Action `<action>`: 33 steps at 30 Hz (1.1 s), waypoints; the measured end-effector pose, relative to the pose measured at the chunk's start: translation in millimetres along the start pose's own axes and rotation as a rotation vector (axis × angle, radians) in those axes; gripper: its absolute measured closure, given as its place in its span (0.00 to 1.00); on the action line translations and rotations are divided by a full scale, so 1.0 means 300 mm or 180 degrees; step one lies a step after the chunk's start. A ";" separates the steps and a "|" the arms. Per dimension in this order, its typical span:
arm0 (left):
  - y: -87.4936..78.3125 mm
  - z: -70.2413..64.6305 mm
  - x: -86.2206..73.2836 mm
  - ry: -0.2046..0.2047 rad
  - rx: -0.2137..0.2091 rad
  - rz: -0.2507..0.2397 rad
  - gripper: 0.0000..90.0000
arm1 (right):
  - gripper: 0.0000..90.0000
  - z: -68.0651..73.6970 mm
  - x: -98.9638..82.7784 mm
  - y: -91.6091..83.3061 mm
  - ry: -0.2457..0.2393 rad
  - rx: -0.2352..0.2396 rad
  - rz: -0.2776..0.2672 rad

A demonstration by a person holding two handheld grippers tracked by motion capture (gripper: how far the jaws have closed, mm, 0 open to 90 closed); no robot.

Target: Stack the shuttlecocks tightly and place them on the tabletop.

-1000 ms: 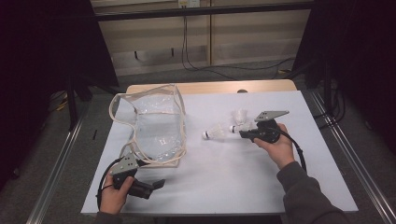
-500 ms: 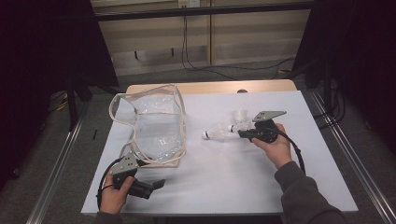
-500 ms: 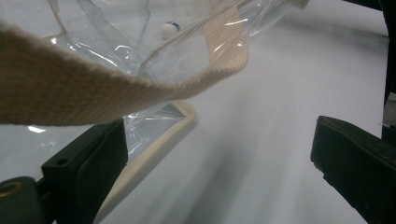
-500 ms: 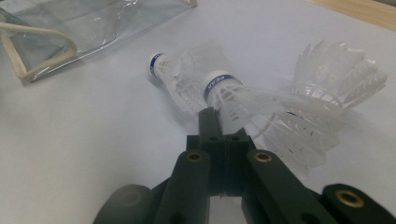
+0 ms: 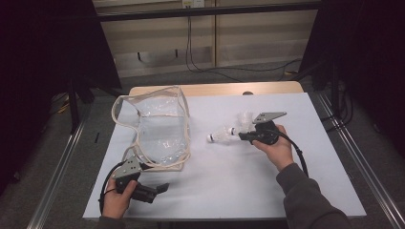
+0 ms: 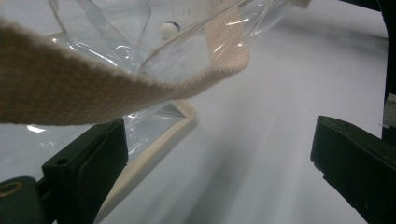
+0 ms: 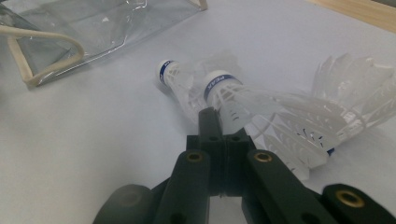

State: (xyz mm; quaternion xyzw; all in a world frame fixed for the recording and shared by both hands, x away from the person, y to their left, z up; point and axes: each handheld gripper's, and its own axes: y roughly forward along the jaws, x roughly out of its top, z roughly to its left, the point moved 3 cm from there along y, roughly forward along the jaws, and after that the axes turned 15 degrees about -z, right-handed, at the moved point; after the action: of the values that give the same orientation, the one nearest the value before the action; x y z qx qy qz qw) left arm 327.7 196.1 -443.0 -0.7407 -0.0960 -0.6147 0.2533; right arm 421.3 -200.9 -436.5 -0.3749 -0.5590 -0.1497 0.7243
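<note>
We keep the right tool (image 7: 219, 122) clenched on the near shuttlecock (image 7: 261, 112), which lies on the counter (image 5: 229, 181). We treat it as very light, with a fragile skirt, and grip near the cork. The left tool (image 6: 219, 158) stays released beside the clear bag (image 5: 160, 129).

The shuttlecocks (image 7: 243, 105) are white, each with a blue band and white lettering around the cork. The bag (image 5: 160, 131) is clear plastic edged with cream woven strap. Both grippers have black jaws, and the counter (image 5: 229, 181) is plain white.
</note>
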 end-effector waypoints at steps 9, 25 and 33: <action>-0.002 0.003 -0.002 0.0013 0.0011 0.0004 0.04 | 1.00 0.002 0.003 0.029 0.0016 0.0028 0.0021; -0.002 0.002 -0.002 0.0010 0.0018 -0.0008 0.04 | 1.00 0.002 -0.007 0.052 0.0059 0.0056 0.0017; -0.002 0.003 -0.002 0.0011 0.0016 -0.0003 0.04 | 1.00 0.007 -0.008 0.056 0.0047 0.0079 0.0032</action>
State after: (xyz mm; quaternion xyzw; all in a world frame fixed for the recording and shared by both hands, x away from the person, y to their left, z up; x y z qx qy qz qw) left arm 327.9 197.2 -443.5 -0.7389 -0.0975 -0.6159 0.2551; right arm 429.7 -188.5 -444.7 -0.3676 -0.5535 -0.1418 0.7337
